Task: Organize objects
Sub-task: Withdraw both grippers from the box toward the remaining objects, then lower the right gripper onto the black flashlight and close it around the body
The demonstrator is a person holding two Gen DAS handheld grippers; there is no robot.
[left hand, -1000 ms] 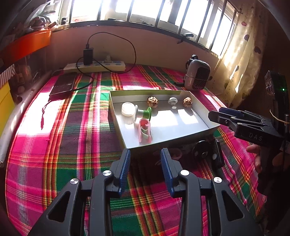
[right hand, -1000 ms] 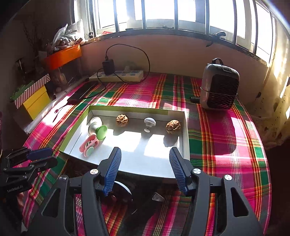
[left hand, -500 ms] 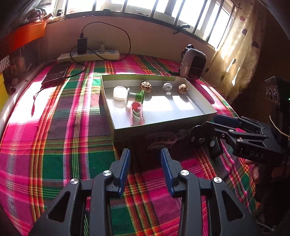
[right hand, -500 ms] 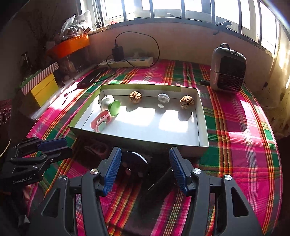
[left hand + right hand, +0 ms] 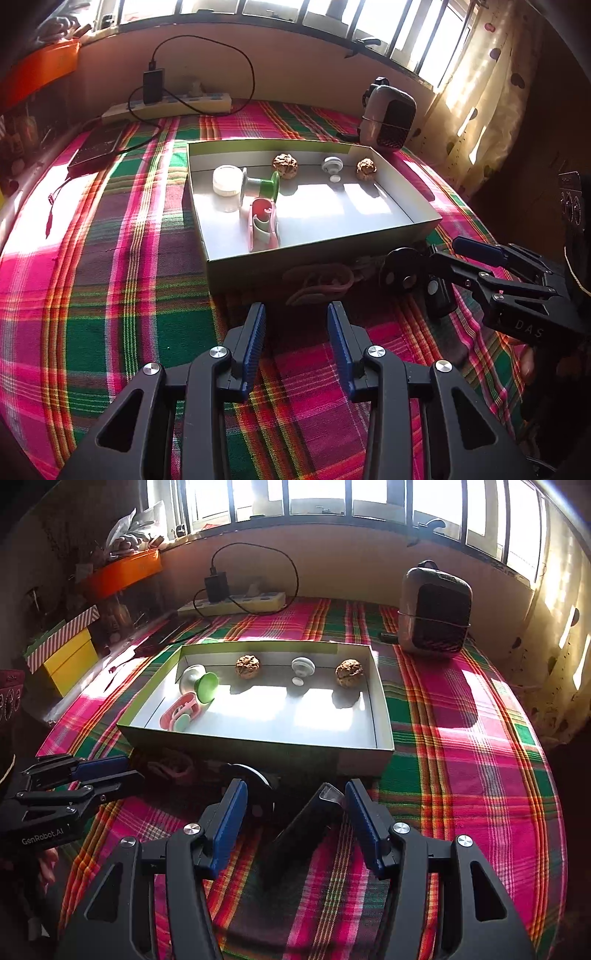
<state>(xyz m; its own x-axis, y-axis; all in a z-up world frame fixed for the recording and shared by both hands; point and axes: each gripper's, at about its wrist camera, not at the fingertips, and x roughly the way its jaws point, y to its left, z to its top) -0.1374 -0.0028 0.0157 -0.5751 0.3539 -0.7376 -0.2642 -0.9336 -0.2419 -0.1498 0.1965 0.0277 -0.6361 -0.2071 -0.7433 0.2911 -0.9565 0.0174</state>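
Your left tongs (image 5: 296,321) gape empty over plaid woven cloth (image 5: 110,295); your right tongs (image 5: 295,805) hang open around a slim black glossy bar (image 5: 303,827), untouched.

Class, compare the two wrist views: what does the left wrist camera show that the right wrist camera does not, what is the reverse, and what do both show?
Only the left wrist view shows the spotted curtain and the white jar in the tray.

Only the right wrist view shows the yellow box with its striped lid.

Both show the tray, two walnuts, the power strip, the small heater and the plaid cloth.
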